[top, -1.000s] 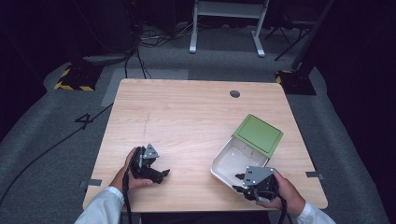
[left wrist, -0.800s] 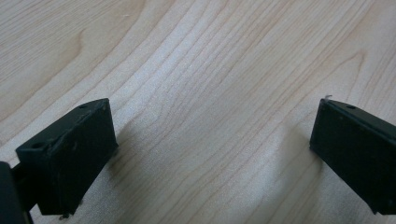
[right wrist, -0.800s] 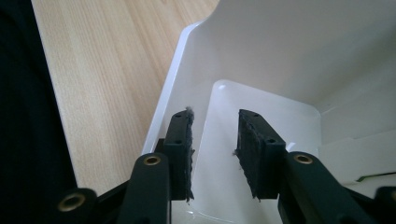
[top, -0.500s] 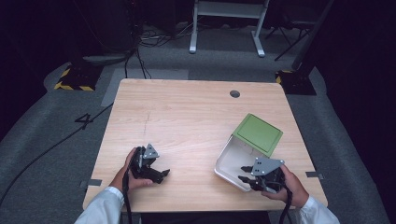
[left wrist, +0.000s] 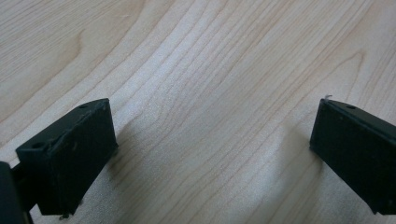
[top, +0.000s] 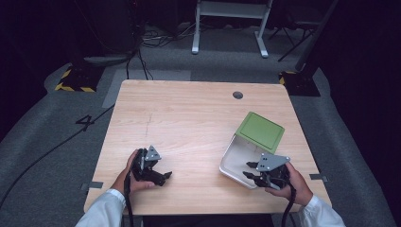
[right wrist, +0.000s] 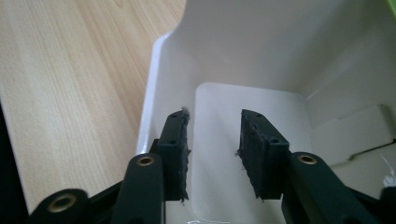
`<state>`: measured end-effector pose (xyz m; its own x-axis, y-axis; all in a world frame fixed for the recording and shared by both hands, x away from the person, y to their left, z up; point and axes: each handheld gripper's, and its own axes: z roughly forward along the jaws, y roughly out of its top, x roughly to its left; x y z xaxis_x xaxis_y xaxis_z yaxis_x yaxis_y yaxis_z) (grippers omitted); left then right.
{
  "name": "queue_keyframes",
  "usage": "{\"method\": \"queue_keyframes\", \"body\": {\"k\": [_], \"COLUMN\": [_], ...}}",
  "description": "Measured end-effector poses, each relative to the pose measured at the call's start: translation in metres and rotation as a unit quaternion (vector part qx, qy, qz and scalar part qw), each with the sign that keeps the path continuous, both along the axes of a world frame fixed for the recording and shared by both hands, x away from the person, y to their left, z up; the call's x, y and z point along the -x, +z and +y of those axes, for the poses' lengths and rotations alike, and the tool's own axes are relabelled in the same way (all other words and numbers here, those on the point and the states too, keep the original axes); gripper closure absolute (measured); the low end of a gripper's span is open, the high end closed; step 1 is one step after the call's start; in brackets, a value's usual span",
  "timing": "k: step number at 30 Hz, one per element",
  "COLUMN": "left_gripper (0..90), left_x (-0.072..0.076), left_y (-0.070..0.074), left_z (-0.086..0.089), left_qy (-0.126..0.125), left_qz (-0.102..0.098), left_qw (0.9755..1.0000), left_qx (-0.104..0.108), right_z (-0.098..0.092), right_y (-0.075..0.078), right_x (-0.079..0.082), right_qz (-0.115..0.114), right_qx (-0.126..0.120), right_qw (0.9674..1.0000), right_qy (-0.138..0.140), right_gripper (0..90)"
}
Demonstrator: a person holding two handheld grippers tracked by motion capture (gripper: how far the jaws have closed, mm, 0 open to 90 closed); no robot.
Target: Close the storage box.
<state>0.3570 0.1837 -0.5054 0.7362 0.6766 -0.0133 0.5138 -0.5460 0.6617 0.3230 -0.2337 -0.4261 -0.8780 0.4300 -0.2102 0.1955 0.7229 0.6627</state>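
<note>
Since a second ago the right gripper point(top: 249, 171) has shifted right along the near edge of the white container point(top: 232, 158) and its jaws have just opened a little, narrow and empty, both inside the box. The green lid point(top: 260, 131) lies just beyond. The left gripper point(top: 164, 177) rests wide open on the table point(top: 189, 113).

The person wears white long sleeves point(top: 101, 213), cuffs ending at the wrists. Each hand carries a black gripper: the left gripper point(top: 158, 177) and the right gripper point(top: 250, 171) both bear a grey 3-cornered plate on top and trail a black cable. In the gripper views the jaws are flat black blocks with small screw holes, frayed lint at their edges, on black links with brass-coloured rivets.
</note>
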Motion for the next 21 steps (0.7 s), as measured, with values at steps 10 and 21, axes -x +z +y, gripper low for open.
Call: {"method": "queue_keyframes", "body": {"k": [10, 21], "left_gripper": [0.5, 0.5], "left_x": [0.000, 0.000], "left_y": [0.000, 0.000], "left_z": [0.000, 0.000], "left_qy": [0.000, 0.000], "left_qz": [0.000, 0.000], "left_qw": [1.0000, 1.0000], "left_qx": [0.000, 0.000], "right_z": [0.025, 0.050], "right_y": [0.006, 0.011], "right_x": [0.013, 0.018], "right_qz": [0.025, 0.037], "right_qx": [0.000, 0.006], "right_qw": [0.9987, 0.9980], "right_qy": [0.045, 0.051], "right_gripper": [57.6, 53.4]}}
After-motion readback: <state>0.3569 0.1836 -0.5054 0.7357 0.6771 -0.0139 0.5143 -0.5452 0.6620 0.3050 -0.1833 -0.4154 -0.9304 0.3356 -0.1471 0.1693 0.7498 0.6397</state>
